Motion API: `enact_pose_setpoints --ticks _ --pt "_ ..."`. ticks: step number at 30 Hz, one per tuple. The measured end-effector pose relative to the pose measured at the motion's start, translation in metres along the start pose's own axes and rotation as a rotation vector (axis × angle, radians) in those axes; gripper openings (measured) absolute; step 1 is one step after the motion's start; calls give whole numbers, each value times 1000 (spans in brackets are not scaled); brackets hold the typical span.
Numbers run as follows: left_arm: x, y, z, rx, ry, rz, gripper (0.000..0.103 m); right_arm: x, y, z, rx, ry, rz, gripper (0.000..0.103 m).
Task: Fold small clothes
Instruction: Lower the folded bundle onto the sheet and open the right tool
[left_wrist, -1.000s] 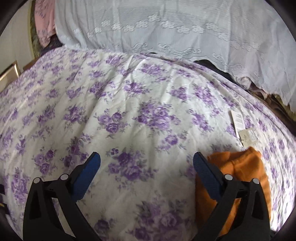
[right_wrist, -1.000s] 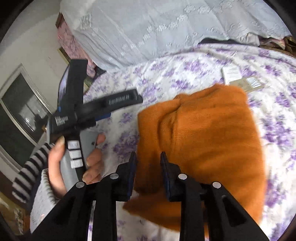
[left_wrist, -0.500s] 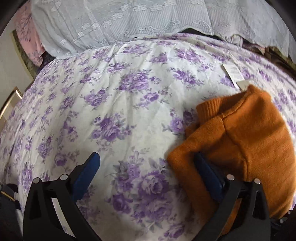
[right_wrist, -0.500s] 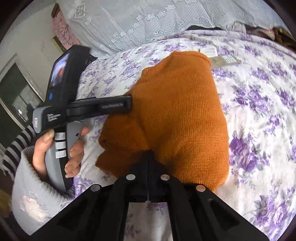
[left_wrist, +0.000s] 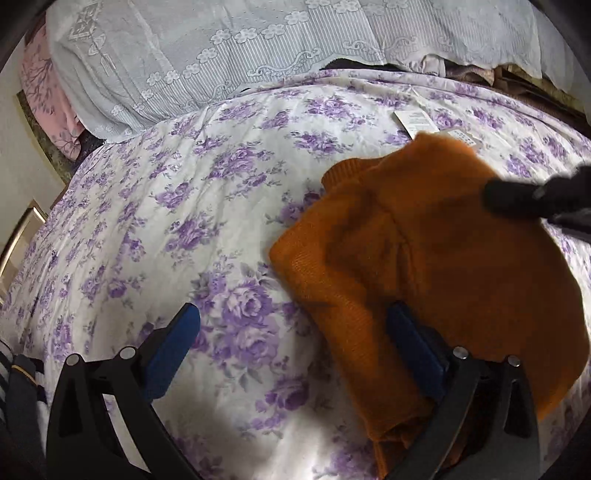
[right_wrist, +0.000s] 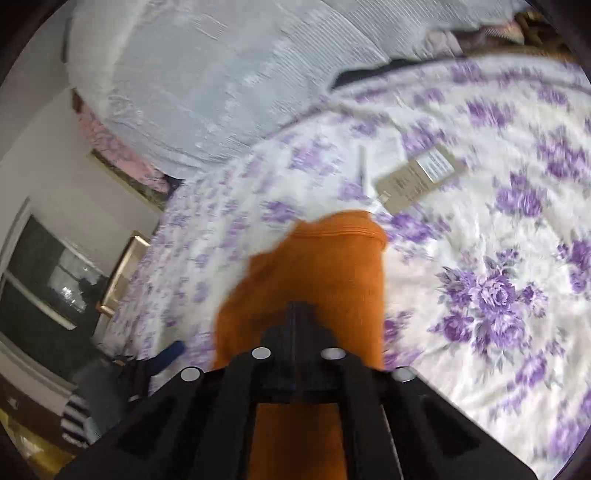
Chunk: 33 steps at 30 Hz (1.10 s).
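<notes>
The orange knit sweater (left_wrist: 436, 258) lies on the near right of the bed (left_wrist: 221, 206), on its purple-flowered sheet, with two paper tags (right_wrist: 417, 177) just beyond its far edge; we judge it light, soft and limp, so any lifted part will sag and drag the rest. Our right claw (right_wrist: 295, 314) is clenched on a raised fold of the knit, while our left claw (left_wrist: 291, 343) stands released, its right finger over the sweater's near left edge. We should grip at ribbed hems or corners, where the fabric is firmest.
</notes>
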<state>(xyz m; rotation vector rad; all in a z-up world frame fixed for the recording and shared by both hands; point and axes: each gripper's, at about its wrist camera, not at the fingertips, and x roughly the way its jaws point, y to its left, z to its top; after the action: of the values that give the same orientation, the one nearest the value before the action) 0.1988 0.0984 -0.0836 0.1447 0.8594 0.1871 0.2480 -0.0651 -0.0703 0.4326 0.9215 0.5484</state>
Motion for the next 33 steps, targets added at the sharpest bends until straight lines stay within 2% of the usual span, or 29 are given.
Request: enact_pose_setpoints --ticks 3,5,9,11,14,17,20,21,24,33 --pt "5 4 1 -28 7 -38 99 12 -19 0 5 -1 65 0" --pt "7 7 2 -41 9 -55 99 8 -18 3 0 6 55 0" --pt "2 6 0 -39 -12 -47 99 -7 -5 -10 -54 -48 7 0" --pt "-6 8 1 -41 -33 -32 99 -24 4 -16 -83 -83 6 5" --pt "-26 9 -1 -53 -72 -57 98 -50 16 -30 -129 -114 19 5" --pt "-40 4 -8 -45 -98 -64 98 -61 23 -51 -166 -96 13 5" --pt "-32 -4 -17 -13 -51 -41 99 -53 14 -69 -165 -43 -29 0" --pt "-24 -7 -18 -8 -25 -39 99 -48 7 -72 -140 -21 -18 0" --pt "-22 -2 -18 -31 -15 -67 99 -44 -4 -71 -93 -8 33 0" --pt "-25 -4 -21 -31 -34 -51 99 -44 -5 -75 -106 -22 35 0"
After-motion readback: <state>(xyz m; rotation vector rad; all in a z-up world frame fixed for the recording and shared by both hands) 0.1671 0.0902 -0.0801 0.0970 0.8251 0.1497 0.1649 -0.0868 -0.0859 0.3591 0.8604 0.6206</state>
